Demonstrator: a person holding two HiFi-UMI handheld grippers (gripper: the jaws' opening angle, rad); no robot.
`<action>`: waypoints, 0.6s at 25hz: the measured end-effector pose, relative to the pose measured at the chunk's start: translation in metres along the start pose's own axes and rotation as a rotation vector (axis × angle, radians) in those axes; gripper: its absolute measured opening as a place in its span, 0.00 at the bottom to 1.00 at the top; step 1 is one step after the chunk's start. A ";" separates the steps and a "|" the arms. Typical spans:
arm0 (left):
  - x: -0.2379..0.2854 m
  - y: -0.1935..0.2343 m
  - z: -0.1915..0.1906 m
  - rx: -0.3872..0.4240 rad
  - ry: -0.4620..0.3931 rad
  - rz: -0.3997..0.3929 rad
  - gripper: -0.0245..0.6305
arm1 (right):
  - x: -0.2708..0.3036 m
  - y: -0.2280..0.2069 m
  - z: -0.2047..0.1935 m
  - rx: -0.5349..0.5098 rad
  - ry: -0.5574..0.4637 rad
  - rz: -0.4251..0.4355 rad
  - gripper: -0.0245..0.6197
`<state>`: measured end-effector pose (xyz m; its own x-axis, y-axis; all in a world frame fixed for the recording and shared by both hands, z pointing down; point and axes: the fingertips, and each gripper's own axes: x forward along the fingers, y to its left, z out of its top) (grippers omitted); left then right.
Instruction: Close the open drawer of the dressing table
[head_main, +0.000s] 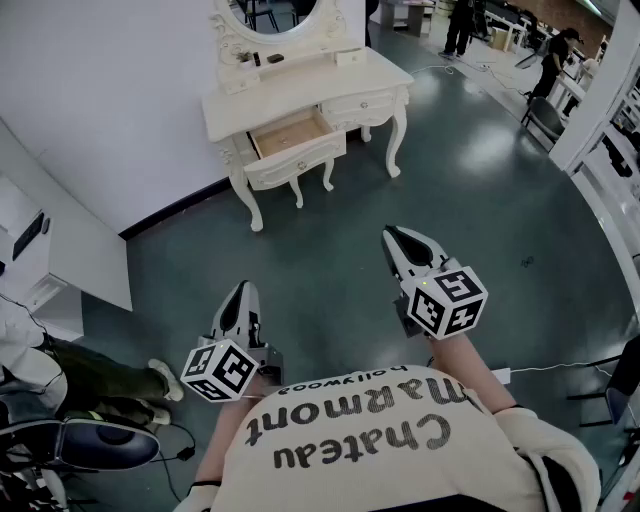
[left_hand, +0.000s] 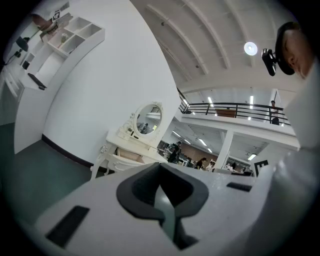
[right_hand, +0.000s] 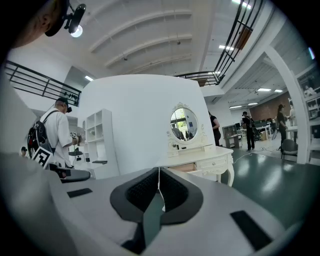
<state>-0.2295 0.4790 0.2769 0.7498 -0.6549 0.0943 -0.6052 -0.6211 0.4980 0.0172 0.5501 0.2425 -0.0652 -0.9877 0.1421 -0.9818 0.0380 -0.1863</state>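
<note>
The cream dressing table (head_main: 300, 85) stands against the white wall, well ahead of me. Its left drawer (head_main: 290, 135) is pulled out, showing a bare wooden inside. My left gripper (head_main: 238, 296) and right gripper (head_main: 394, 238) are held out over the dark floor, far short of the table. Both are shut with nothing between the jaws. In the left gripper view the table (left_hand: 131, 145) and open drawer (left_hand: 125, 156) lie beyond the left gripper (left_hand: 160, 167). The right gripper view has the drawer (right_hand: 184, 167) just past the right gripper (right_hand: 159, 171).
A white shelf unit (head_main: 60, 250) stands at the left, with a seated person (head_main: 80, 380) by a chair below it. Other people (head_main: 462, 25) and desks are at the far right. A white cable (head_main: 560, 368) lies on the floor to my right.
</note>
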 end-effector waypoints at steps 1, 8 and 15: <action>0.000 0.001 0.003 0.000 -0.002 -0.002 0.05 | 0.002 0.001 0.002 0.003 -0.003 0.001 0.09; -0.003 0.008 0.015 0.007 -0.018 -0.018 0.05 | 0.008 0.010 0.006 0.011 -0.021 -0.004 0.09; -0.005 0.033 0.014 0.021 0.006 -0.035 0.05 | 0.017 0.023 -0.014 0.063 -0.026 -0.041 0.09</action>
<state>-0.2568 0.4552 0.2808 0.7723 -0.6299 0.0822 -0.5837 -0.6527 0.4829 -0.0087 0.5362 0.2544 -0.0192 -0.9919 0.1255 -0.9702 -0.0118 -0.2420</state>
